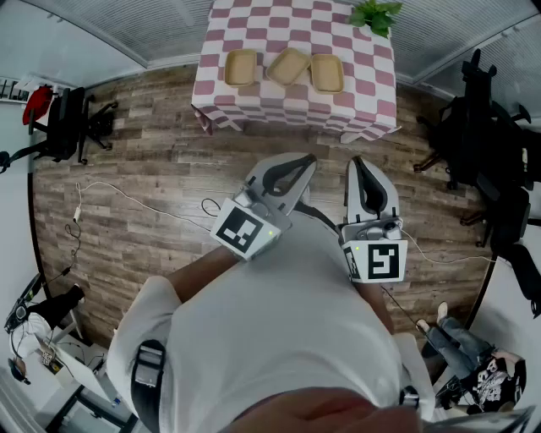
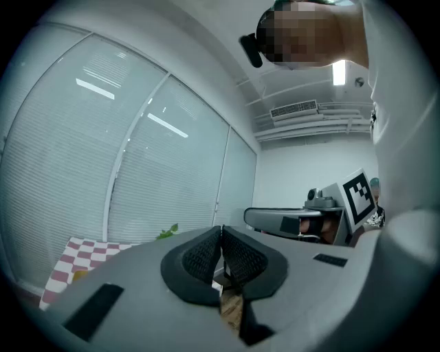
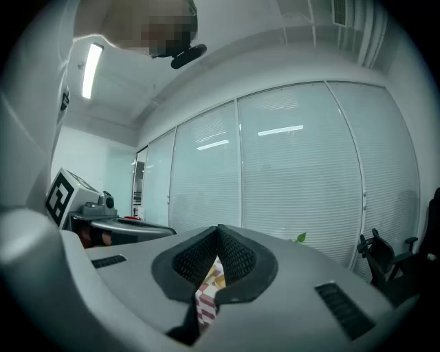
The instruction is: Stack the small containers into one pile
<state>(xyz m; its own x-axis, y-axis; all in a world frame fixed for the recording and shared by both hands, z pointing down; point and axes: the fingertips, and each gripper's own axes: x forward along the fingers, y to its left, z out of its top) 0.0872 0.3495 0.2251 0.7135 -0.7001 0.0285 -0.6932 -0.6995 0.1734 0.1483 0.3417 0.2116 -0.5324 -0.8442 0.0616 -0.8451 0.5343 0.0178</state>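
White T-shirt (image 1: 287, 326); grey left gripper (image 1: 308, 161), right gripper (image 1: 358, 162)

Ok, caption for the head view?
Left gripper and right gripper, shut, empty, short of three shallow tan containers on a pink-checked table.

The head view is being aimed steeply down from above the person, with the checkered table (image 1: 372, 84) being kept far off at top centre. Both gripper views are being pointed roughly level along their jaws toward the window blinds (image 2: 158, 185). The plant (image 1: 376, 13) is being shared by all three views, and the right gripper (image 2: 251, 217) is being caught at centre right of the left gripper view.
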